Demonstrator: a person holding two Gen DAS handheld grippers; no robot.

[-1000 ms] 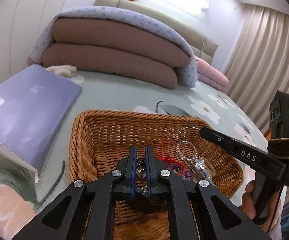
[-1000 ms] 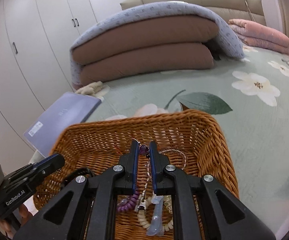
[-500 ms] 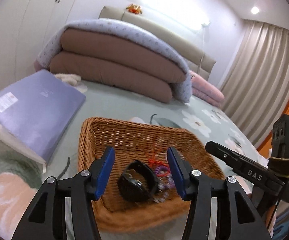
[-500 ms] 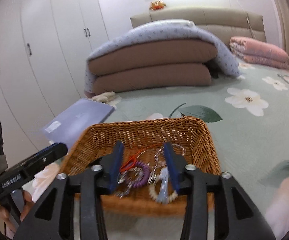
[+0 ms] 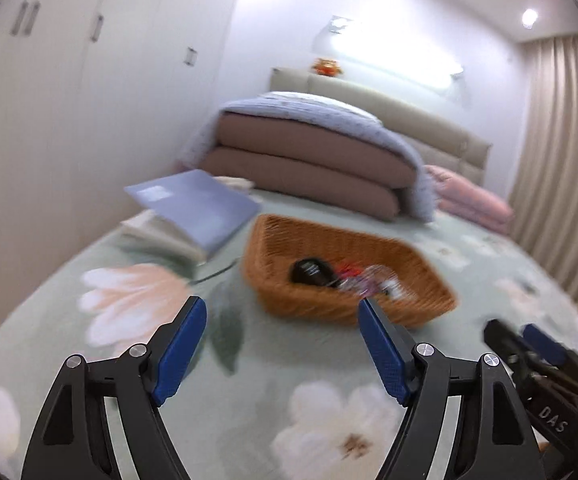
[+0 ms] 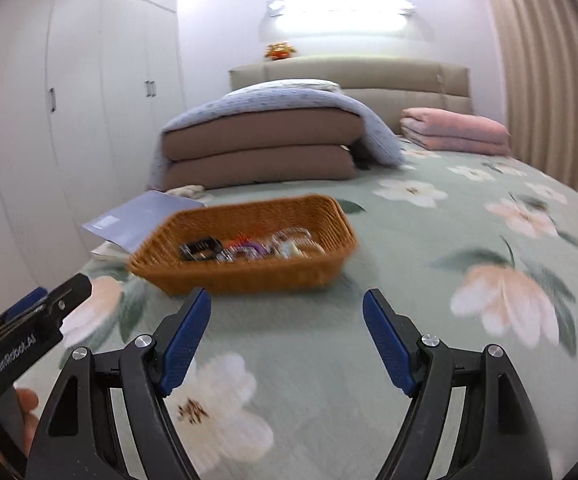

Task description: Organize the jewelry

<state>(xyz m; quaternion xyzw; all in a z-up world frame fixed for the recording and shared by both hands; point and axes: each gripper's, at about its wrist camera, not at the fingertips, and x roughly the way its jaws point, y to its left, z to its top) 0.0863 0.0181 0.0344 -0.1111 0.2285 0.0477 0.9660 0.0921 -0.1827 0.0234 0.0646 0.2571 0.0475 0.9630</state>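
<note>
Both grippers were hanging over the pale green floral bedspread [image 6: 429, 280] on the near side of the brown woven wicker basket [image 6: 249, 276], clear of it and not touching it. The left gripper [image 5: 281, 346] had just been opening its jaws and they stood wide apart, blue pads [image 5: 179, 350] showing, nothing between them but bedspread. Same deal with the right gripper [image 6: 287, 338]: jaws just been opening, spread wide, empty. The jumble of jewelry [image 6: 249, 248] was all sitting inside the basket, a black watch-like band [image 5: 309, 272] at the left end and a mix of red, purple and clear beaded pieces [image 5: 365, 280] next to it, though it was too blurry to pick out single items. The basket sat toward the left side of the bed, just beside a flat lavender-blue box [image 5: 193, 204] lying near the left edge. Further back, by the headboard, was a folded brown duvet with a grey-blue quilted cover [image 6: 261, 140], and a folded pink blanket [image 6: 453, 132] to its right.
</note>
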